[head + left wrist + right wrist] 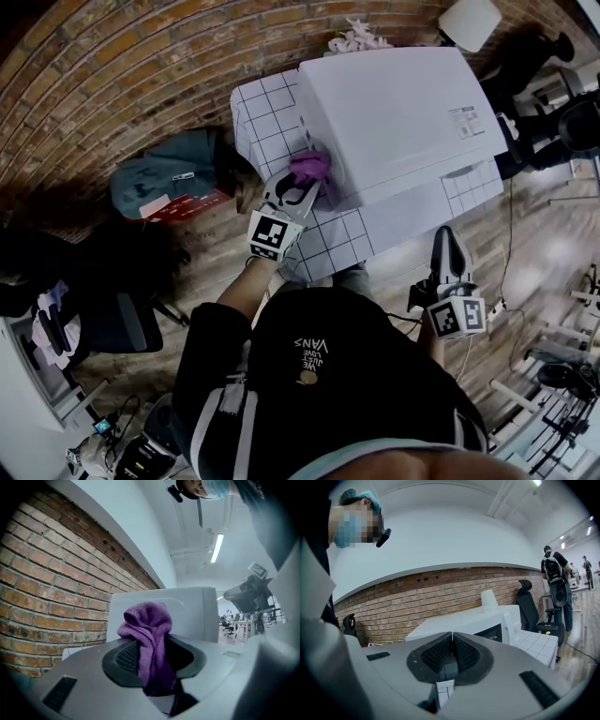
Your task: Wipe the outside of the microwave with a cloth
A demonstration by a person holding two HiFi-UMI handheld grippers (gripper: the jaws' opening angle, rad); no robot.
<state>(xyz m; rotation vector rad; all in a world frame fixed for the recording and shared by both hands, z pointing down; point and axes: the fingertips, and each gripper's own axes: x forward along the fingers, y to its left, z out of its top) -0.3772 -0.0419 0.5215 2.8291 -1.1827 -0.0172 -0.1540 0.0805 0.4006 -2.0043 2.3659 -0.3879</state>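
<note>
Jaws of the left gripper (149, 656) are clamping a purple cloth (149, 634), which is bunching up above the pads. Behind it, that view is showing only a pale wall of the microwave (394, 108). The head view is showing the cloth pressing against the microwave's left side, over the grid-patterned table (267, 108). The right gripper (450, 641) is hanging off the table's front edge, jaws fully together on nothing. Its view alone is revealing the dark door window (490, 632).
</note>
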